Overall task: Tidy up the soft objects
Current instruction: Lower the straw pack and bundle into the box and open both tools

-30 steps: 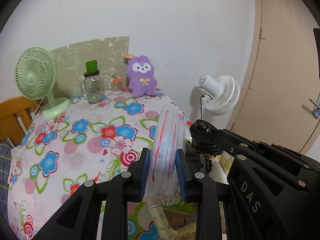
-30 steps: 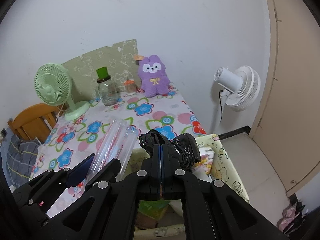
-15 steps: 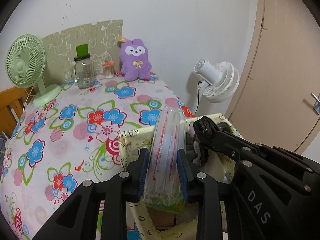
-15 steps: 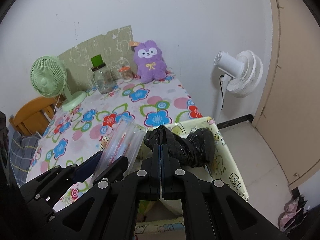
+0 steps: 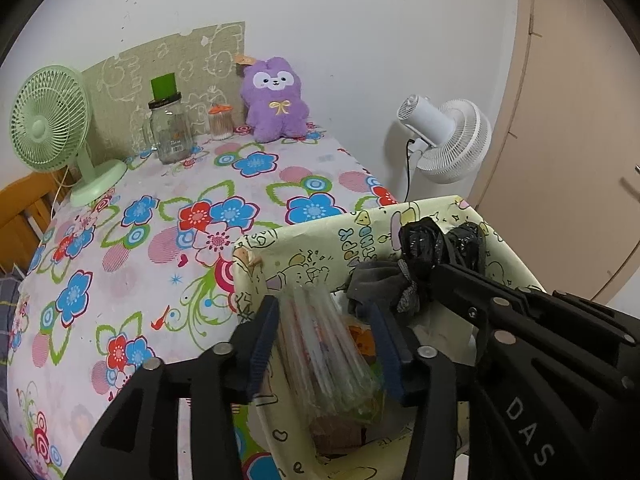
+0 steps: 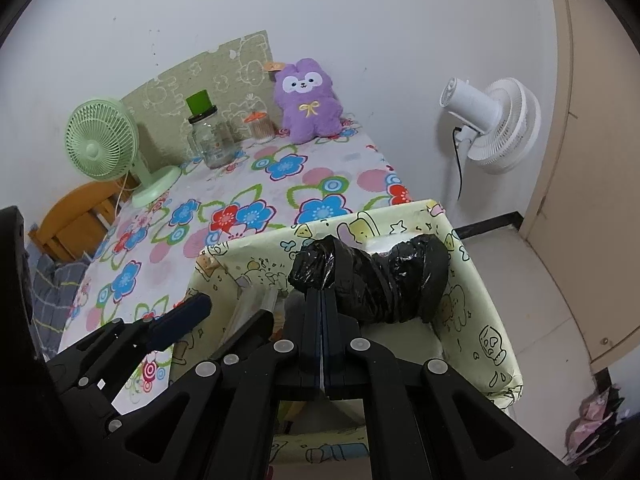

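A pale yellow cartoon-print fabric bin [image 5: 304, 248] stands at the table's right edge; it also shows in the right wrist view [image 6: 476, 292]. My left gripper [image 5: 326, 344] is open over the bin, and a stack of clear zip bags [image 5: 324, 352] lies loose between its fingers, tilted down into the bin. My right gripper [image 6: 322, 300] is shut on a black plastic-wrapped bundle [image 6: 372, 280], held over the bin's opening. The bundle also shows in the left wrist view [image 5: 440, 244]. A grey cloth [image 5: 376, 284] lies in the bin.
A floral tablecloth [image 5: 168, 216] covers the table. At its back stand a purple plush toy [image 5: 276, 100], a glass jar [image 5: 170, 128] with a green lid, a small jar [image 5: 221, 120] and a green desk fan [image 5: 52, 120]. A white fan [image 5: 448, 140] stands right, by a door.
Both grippers have moved down over the bin. My left gripper has opened, and the zip bags have dropped and tilted into the bin. The right gripper has stayed shut on the black bundle.
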A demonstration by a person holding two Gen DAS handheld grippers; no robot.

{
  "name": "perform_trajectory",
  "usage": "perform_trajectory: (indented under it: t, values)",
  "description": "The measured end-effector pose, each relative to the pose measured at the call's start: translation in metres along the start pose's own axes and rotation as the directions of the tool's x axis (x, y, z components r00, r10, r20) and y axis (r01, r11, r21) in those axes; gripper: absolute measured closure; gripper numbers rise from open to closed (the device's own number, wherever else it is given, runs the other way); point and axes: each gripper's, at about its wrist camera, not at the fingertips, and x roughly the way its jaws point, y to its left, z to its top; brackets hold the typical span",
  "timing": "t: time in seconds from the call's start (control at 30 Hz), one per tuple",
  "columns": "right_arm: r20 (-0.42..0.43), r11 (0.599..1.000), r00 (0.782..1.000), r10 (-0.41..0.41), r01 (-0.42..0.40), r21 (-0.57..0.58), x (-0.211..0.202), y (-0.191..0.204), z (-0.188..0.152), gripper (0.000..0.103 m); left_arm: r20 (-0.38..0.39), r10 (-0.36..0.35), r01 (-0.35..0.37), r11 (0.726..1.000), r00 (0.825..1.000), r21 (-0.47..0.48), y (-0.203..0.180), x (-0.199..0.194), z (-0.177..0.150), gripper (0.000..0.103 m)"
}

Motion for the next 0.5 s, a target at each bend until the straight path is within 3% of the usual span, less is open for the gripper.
perform_trajectory:
  t: [0.33,0.47,0.5]
  values:
    - [-0.014,1.0,1.0,0.012,-0.012,0.013,-0.004,-0.004,-0.004,0.097,-0.004,-0.013,0.013,1.0,1.0,0.02,-0.007,-0.009,-0.003,0.038]
    - [-0.007,1.0,1.0,-0.005,0.005,0.021,-0.009,-0.005,-0.006,0.087,0.013,0.007,-0.007,0.999,1.0,0.037,-0.01,-0.019,-0.006,0.03]
    - [-0.005,1.0,1.0,-0.003,0.003,0.019,-0.01,-0.004,-0.007,0.086,0.017,0.02,-0.021,0.999,1.0,0.038,-0.01,-0.021,-0.007,0.022]
